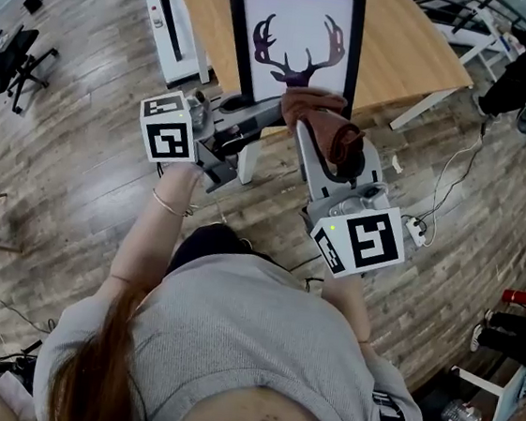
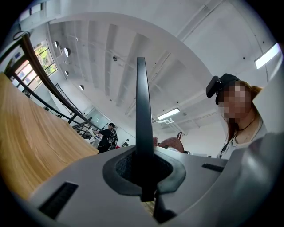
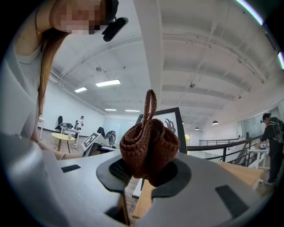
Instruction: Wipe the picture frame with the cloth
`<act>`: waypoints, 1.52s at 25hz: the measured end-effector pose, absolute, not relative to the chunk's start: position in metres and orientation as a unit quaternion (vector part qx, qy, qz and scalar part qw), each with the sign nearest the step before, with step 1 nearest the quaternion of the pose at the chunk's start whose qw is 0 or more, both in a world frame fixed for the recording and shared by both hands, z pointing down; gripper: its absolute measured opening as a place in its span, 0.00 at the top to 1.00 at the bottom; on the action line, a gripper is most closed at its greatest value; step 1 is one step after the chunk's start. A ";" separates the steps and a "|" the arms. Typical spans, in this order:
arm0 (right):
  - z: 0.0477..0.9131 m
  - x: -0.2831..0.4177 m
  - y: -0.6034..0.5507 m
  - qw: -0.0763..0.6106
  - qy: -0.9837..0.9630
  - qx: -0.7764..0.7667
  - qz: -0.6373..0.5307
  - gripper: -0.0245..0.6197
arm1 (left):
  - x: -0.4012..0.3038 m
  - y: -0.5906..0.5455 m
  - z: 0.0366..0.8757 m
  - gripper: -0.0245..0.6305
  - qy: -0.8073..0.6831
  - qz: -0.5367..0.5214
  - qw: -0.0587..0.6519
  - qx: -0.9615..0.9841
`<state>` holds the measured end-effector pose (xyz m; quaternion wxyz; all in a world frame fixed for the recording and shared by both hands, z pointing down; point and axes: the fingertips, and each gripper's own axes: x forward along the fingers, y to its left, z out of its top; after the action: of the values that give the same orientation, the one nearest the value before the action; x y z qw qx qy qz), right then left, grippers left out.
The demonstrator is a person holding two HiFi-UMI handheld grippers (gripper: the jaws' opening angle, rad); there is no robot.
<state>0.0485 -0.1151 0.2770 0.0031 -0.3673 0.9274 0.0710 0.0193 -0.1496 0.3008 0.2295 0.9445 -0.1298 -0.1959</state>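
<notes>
Brown knitted cloth, bunched and clenched between the 2 jaws of the right gripper, sits at the 5 o'clock corner of the picture frame in the head view. Left gripper is clamped on the frame's thin black edge near its 7 o'clock corner. Frame stands at the near edge of the wooden table, at 12 o'clock from the person.
</notes>
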 end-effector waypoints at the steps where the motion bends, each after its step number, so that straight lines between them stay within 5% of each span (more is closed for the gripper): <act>1: 0.279 0.049 -0.115 0.002 0.927 -0.368 0.070 0.81 | 0.019 -0.150 0.301 0.93 -0.130 -0.194 0.229 0.945; 24: 0.320 0.059 -0.093 -0.049 0.933 -0.352 0.048 0.81 | 0.021 -0.150 0.302 0.94 -0.137 -0.200 0.224 0.944; 31: 0.301 0.059 -0.085 0.031 0.955 -0.292 -0.035 0.81 | 0.014 -0.156 0.312 0.93 -0.150 -0.170 0.222 0.948; 38: 0.191 0.079 -0.100 0.116 0.926 -0.343 0.108 0.81 | 0.014 -0.155 0.315 0.93 -0.149 -0.158 0.222 0.951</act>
<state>0.0790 -0.1002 0.1910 0.1164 -0.3426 0.9260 0.1078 0.0141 -0.1555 0.3153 0.2217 0.9507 -0.1492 -0.1576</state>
